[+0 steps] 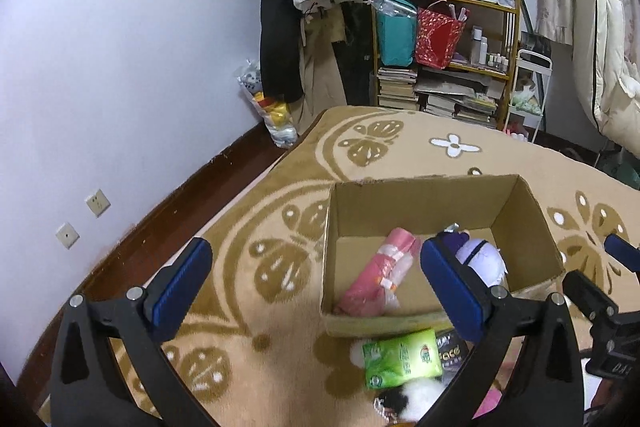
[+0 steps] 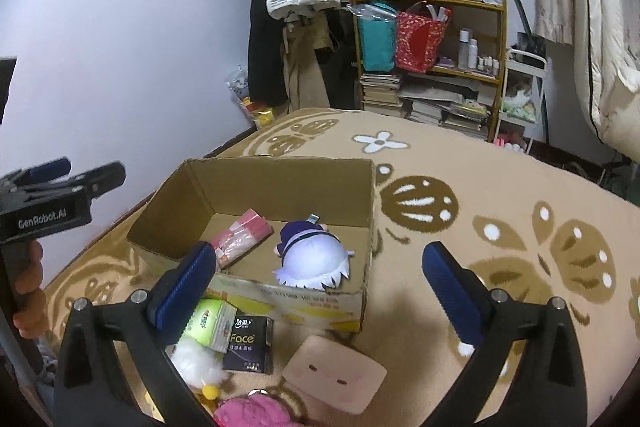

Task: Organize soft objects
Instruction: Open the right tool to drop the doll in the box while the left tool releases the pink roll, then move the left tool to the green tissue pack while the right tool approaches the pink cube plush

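Left gripper [image 1: 316, 281]: black frame, 2 blue ribbed pads spread as wide as they go, nothing between them; it hangs above the near left corner of the box, tilted downward.
Right gripper [image 2: 318, 285]: same build, jaws fully apart and empty, hovering over the near wall of the box, also pitched downward.
Box: open brown cardboard box [image 2: 260, 183] on the bedspread, flaps gone, near wall printed yellow.
Plush in box: round white-and-purple plush doll [image 2: 316, 259] with a dark purple hat, lying against the near right inner corner.
Pink pack in box: long pink plastic-wrapped pack [image 1: 380, 273], lying slantwise on the box floor, left of the plush and apart from it.
Still outside, near side: green soft tissue pack [image 1: 402, 357] touching a black tissue pack marked "Face" [image 2: 250, 345]; a fluffy white plush [image 2: 196, 357] just beside both; a pale pink square cushion with 2 small eyes [image 2: 334, 377]; a fuzzy hot-pink item [image 2: 252, 413] at the lower edge.
Hand: fingers of a hand [image 2: 28, 291] wrap the left tool's handle at the left edge of the right wrist view.
Surface: beige bedspread with brown butterfly pattern [image 2: 500, 211].
Open room: bare bedspread right of and beyond the box; the box floor's middle is uncovered.
Edges: bedspread's left edge drops toward a dark wood floor [image 1: 168, 211] by a pale wall.
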Available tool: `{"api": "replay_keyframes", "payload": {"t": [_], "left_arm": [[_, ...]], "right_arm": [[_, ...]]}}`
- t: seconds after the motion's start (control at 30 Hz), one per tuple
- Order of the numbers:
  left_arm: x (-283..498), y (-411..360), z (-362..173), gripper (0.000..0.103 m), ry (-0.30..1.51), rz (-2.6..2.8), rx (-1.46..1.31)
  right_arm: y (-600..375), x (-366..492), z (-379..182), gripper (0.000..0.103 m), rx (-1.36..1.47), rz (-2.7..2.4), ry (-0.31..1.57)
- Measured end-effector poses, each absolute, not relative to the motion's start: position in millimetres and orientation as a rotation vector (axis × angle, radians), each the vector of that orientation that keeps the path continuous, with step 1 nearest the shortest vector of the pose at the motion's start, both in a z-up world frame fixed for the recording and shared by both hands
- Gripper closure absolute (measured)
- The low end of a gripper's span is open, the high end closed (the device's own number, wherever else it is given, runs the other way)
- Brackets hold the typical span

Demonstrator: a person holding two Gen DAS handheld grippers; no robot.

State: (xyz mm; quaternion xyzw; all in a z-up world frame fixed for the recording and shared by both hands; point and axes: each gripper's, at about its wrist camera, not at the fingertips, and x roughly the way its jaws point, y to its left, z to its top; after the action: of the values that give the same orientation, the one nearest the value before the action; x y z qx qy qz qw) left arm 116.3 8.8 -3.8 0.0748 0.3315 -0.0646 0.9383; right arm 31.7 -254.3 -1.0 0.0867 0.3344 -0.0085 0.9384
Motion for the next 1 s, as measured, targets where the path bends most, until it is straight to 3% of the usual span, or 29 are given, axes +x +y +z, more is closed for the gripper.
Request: {"api": "replay_keyframes", "payload": {"t": [1.0], "left_arm": [[88.9, 20.2, -49.7, 0.000, 0.883, -0.190, 0.069]], "right_arm": [[-261.6, 3.8, -27.8, 0.000, 0.256, -0.091, 0.818]]}}
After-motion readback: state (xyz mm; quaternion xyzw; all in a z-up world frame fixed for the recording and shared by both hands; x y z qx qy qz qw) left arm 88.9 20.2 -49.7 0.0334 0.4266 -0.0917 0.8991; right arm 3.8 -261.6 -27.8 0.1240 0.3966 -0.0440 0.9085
